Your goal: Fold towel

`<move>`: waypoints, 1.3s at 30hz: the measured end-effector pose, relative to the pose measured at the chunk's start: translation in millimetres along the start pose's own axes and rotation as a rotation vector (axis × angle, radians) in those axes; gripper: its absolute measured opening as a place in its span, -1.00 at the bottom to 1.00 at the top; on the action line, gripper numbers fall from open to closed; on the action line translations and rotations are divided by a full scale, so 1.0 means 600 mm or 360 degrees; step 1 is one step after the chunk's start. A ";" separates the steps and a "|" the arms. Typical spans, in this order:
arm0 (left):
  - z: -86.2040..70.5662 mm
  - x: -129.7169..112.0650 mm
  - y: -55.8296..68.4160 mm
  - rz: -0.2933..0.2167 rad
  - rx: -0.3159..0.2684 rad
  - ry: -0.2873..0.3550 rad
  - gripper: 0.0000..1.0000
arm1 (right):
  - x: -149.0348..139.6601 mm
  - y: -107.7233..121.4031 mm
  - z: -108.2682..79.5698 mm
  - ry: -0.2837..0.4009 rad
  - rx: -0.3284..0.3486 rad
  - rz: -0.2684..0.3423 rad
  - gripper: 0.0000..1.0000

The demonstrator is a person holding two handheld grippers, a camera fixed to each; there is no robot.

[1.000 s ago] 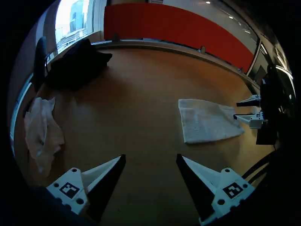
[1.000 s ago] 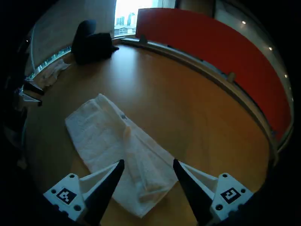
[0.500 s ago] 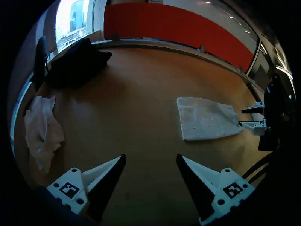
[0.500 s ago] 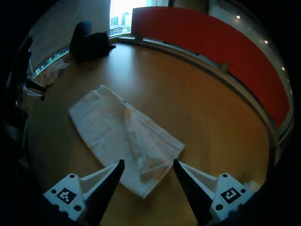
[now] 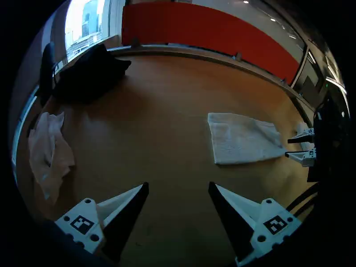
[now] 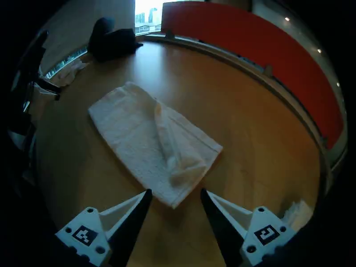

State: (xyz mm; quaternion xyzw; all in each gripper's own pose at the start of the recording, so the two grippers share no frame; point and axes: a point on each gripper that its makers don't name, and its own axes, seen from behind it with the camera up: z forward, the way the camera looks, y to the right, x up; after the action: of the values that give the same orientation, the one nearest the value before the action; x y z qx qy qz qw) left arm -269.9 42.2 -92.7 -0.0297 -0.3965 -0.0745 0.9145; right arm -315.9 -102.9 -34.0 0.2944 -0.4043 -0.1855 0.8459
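The towel [image 6: 147, 133] lies flat on the wooden table [image 6: 249, 147], folded into a rough rectangle with a loose ridge of cloth along its top layer; in the right gripper view its near corner reaches into the gap between the spread fingers [image 6: 133, 213] of the right gripper [image 6: 175, 193], which grasp nothing; whether they touch the cloth cannot be told. The left gripper [image 5: 178, 187] hangs over bare table, well apart from the towel, its fingers likewise released and empty; in the left gripper view the right gripper sits at the towel's far edge, tips parted. A crumpled pale cloth [image 5: 49, 153] lies near the table's edge; a dark bag [image 5: 89, 73] rests beyond it by the window [image 5: 84, 22]; a red panel [image 5: 209, 31] runs along the table's back.
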 end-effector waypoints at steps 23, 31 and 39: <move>-0.001 -0.008 0.003 -0.0003 -0.0009 -0.0015 1.00 | -0.036 -0.010 0.003 -0.0098 0.0092 0.0011 -0.27; -0.001 -0.008 0.004 0.0002 -0.0013 -0.0016 1.00 | -0.035 -0.010 0.006 -0.0097 0.0099 0.0021 -0.80; 0.000 -0.011 0.005 -0.0002 -0.0015 -0.0017 1.00 | -0.025 -0.005 0.004 -0.0076 0.0084 0.0022 -0.93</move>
State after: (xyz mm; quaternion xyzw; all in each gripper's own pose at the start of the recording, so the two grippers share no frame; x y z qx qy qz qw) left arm -273.7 45.8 -97.6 -0.0343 -0.4012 -0.0766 0.9121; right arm -327.2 -97.8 -43.8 0.3093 -0.4313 -0.1759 0.8291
